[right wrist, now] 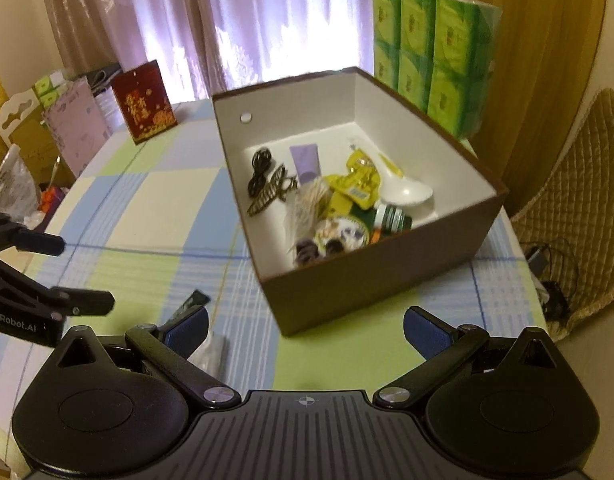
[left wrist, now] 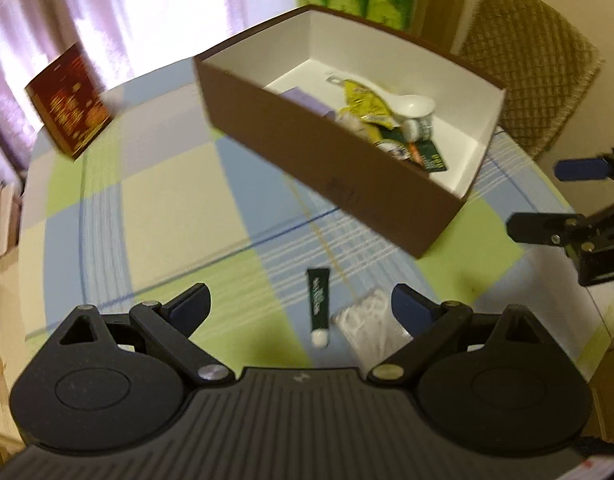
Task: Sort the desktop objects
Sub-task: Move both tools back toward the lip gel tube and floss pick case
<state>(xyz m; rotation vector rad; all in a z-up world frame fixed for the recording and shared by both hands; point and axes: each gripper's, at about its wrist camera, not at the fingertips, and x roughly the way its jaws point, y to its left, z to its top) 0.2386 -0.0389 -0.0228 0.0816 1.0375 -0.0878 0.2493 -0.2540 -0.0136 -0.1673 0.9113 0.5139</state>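
Over on the worktop [left wrist: 155, 200], most bits are already sitting in the brown box [left wrist: 347, 184], while both jaws are hanging wide open and empty, leaving the green tube [left wrist: 318, 304] and clear packet [left wrist: 367, 320] waiting outside.

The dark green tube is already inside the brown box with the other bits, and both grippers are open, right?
Not quite. The dark green tube lies on the checked tablecloth outside the brown box, just ahead of the left gripper, as the left wrist view shows. Both grippers are indeed open, the right gripper too.
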